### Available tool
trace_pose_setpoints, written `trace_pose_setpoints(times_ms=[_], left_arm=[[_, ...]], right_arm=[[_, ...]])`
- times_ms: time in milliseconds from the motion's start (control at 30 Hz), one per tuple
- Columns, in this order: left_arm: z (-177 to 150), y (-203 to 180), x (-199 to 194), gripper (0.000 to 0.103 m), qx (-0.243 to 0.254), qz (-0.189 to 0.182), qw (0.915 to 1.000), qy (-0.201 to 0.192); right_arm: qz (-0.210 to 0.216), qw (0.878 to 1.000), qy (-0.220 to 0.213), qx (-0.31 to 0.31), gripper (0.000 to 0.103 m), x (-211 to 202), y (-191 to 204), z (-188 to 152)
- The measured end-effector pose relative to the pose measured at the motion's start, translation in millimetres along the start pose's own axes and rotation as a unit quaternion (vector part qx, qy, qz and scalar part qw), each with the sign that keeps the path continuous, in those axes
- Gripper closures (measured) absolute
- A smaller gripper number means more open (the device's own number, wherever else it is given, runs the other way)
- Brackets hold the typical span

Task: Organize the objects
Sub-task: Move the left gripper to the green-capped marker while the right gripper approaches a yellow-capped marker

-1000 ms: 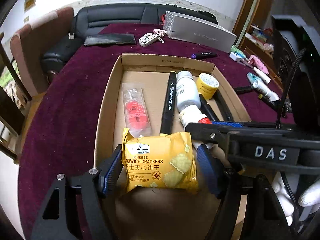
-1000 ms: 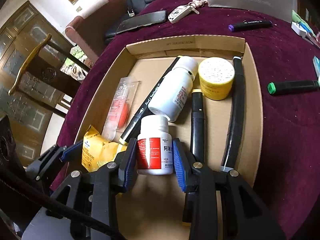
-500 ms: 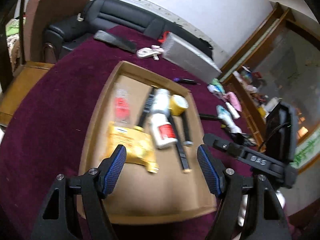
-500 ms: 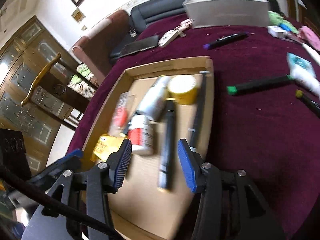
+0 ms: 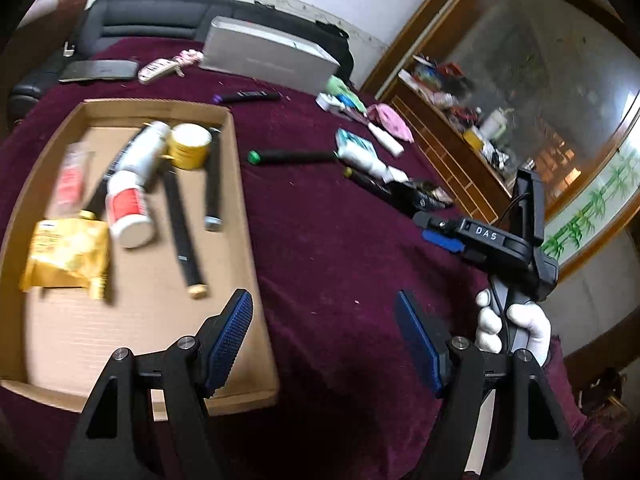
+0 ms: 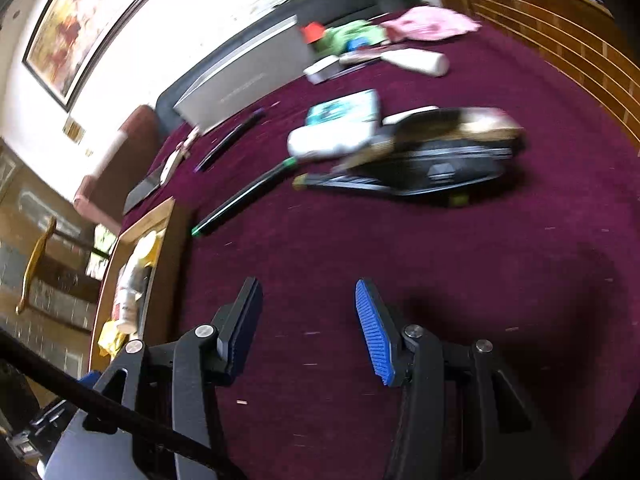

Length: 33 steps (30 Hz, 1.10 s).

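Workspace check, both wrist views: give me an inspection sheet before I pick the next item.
Surface: maroon cloth.
Job's things: cardboard tray holds cracker packet, two white bottles, yellow jar, markers. Green-capped marker lies outside.
Clutter: tubes, pink cloth, grey box.
Grippers: left tongs and right tongs open, empty.
Cables: black cable on right handle.
Surroundings: sofa, wooden cabinet.

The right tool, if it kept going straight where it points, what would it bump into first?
Probably the bare maroon tablecloth first. Beyond it, roughly in line, lies a dark pouch among the clutter. The right tool is open and empty; depth is hard to judge here.
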<state>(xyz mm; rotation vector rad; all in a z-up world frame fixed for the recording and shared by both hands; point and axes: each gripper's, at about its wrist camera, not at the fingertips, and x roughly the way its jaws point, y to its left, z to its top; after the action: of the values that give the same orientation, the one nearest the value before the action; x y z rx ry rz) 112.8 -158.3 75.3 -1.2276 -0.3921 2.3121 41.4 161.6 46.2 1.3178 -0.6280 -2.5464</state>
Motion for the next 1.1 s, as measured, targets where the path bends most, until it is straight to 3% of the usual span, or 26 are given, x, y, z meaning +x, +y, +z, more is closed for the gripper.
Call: trace_pose_setpoints(times_ms=[233,433,567,700,933,1100], left_arm=[[-1,-25,30,0.035,0.007,-0.002,0.9994,0.033],[5,-37,40,0.035,0.021,0.012,0.999,0.038],[6,-38,52,0.035,0.016,0.012,0.9986,0.049],[6,-43,62,0.035,0.022,0.013,0.9978,0.061],[37,-60,63,0.036,0.091,0.073,0.9926,0.033],[78,-61,83,0.036,0.135,0.102,0.9854,0.018]], right_arm=[[-0.004,1.0,-0.014,0.019,0.053,1,-38,21],[0.006,1.0,-0.027,-0.001,0.052,8,-39,53],[-0.014,0.999,-0.008,-0.051,0.051,28,-29,67],[-0.033,0.997,0.013,-0.063,0.051,55,-31,75],[-0.05,0.993,0.014,-0.104,0.045,71,-22,75],[-0.014,0.993,0.031,-0.117,0.044,65,-19,55]])
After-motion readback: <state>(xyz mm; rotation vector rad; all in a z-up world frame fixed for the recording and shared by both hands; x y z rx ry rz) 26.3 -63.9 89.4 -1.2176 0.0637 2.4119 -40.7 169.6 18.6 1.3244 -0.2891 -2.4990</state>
